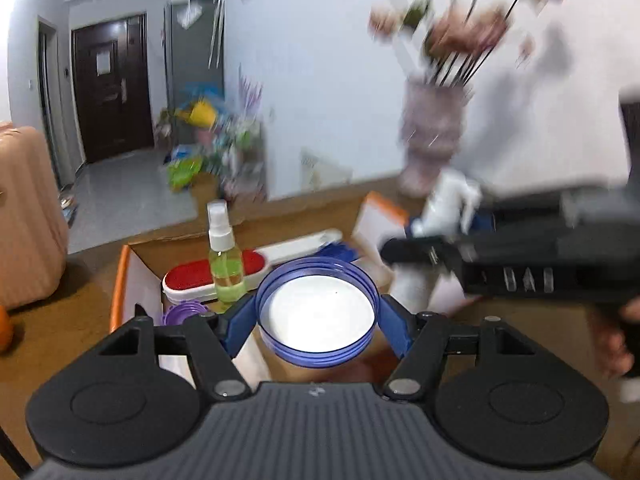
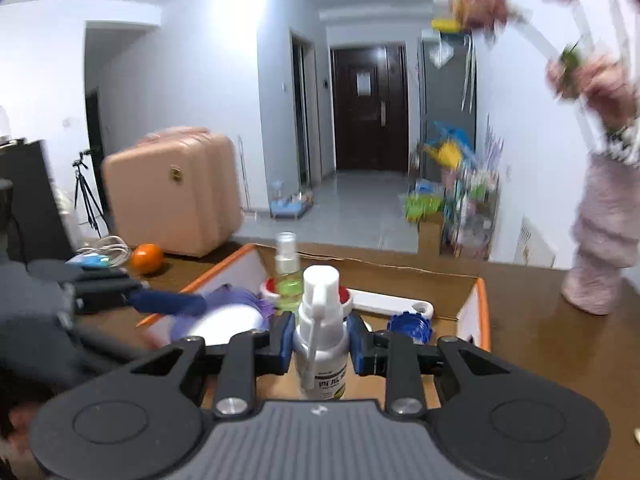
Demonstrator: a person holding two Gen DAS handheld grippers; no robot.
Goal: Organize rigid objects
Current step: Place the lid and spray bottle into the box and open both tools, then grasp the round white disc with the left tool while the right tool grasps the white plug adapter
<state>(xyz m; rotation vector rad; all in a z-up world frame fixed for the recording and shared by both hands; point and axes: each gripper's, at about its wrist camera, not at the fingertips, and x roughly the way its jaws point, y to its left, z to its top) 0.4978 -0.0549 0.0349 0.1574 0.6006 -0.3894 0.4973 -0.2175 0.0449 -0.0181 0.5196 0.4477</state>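
My left gripper (image 1: 316,320) is shut on a round blue lid (image 1: 316,308) with a white inside, its blue pads pressing the rim on both sides, above the near edge of an orange-edged cardboard box (image 1: 120,280). My right gripper (image 2: 320,340) is shut on an upright white spray bottle (image 2: 320,312), held over the same box (image 2: 482,312). Inside the box stand a green spray bottle (image 1: 226,272) and a red-and-white brush (image 1: 192,280). The right wrist view also shows a small blue lid (image 2: 410,326) in the box. The two grippers are side by side, motion-blurred.
The box sits on a brown table (image 2: 532,320). A fuzzy pink vase (image 2: 604,240) with flowers stands at the right near the wall. An orange (image 2: 148,258), cables and a peach suitcase (image 2: 172,192) are at the left. A hallway with a dark door lies beyond.
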